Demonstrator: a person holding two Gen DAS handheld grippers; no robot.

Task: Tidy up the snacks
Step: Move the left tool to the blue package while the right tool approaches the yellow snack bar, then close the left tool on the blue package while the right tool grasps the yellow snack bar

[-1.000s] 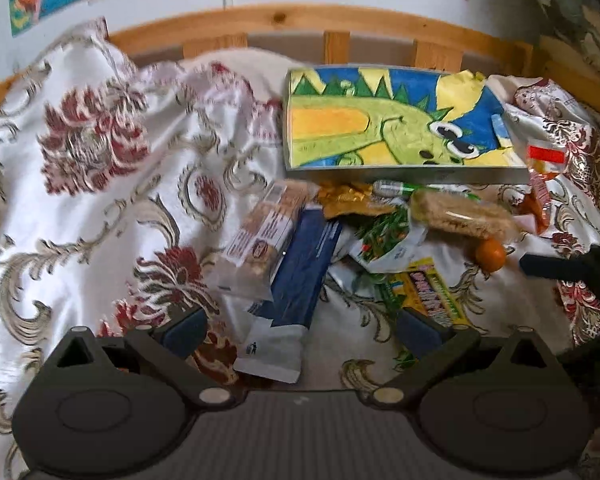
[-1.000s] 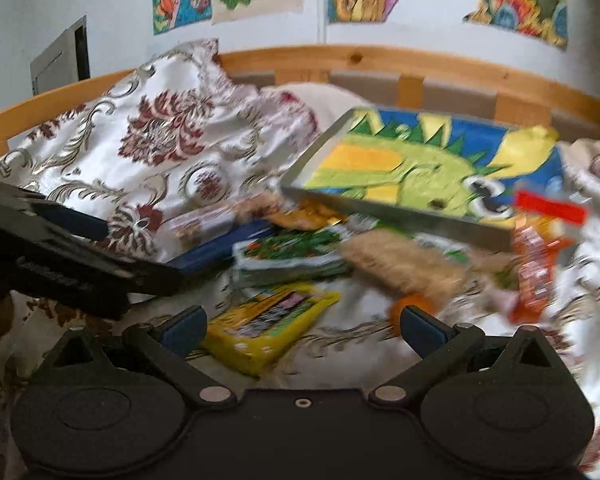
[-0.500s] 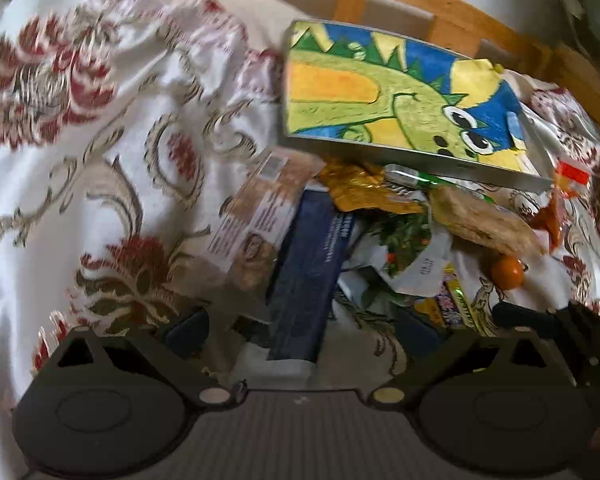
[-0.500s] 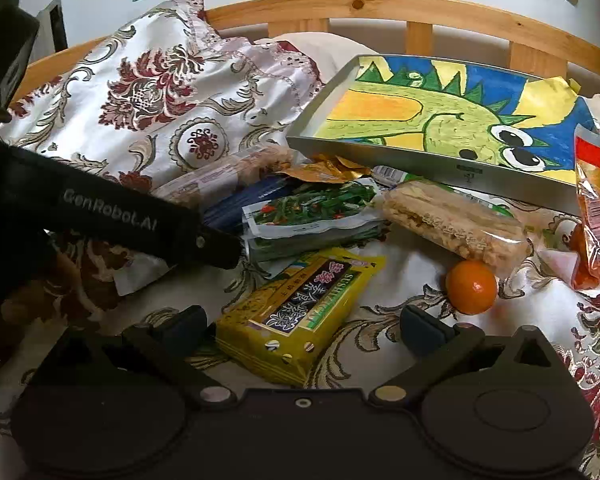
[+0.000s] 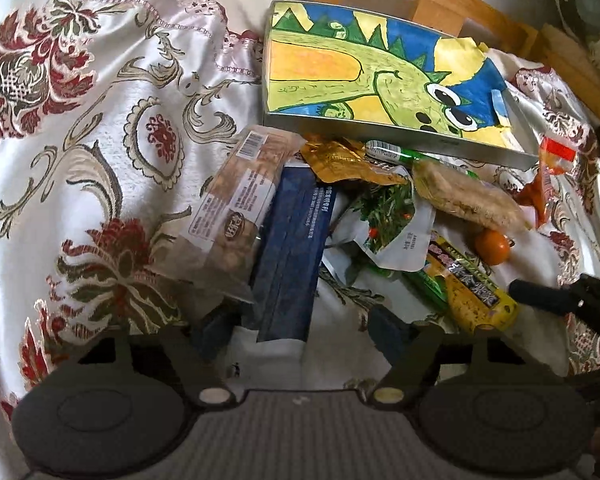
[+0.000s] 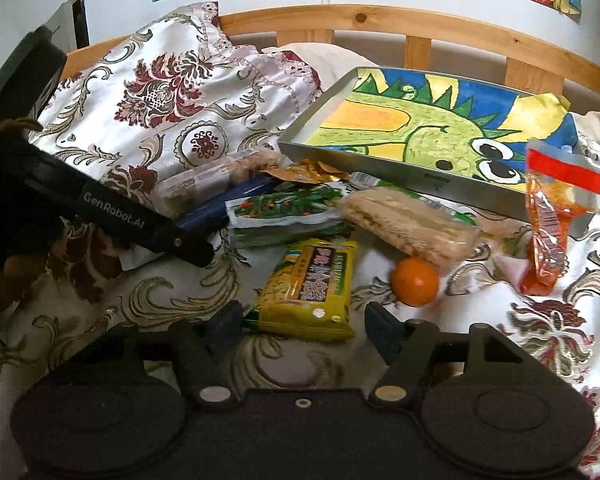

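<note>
Left claw (image 5: 300,330) low over patterned bedspread (image 5: 100,128), jaws just closing, straddling white end of blue packet (image 5: 290,256), pads not pressing. Biscuit pack (image 5: 236,208) overlapping packet's left edge. Beyond, dinosaur tray (image 5: 380,136); orange (image 5: 492,246) beside yellow packet (image 5: 468,284).

Both wrist views look down, close; share snack pile (image 5: 380,216) and tray (image 6: 428,176).

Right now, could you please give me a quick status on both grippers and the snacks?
Left gripper closing around dark blue pack, not yet gripped. Right gripper closing around yellow pack, not yet gripped. Tray empty; orange close by.
</note>
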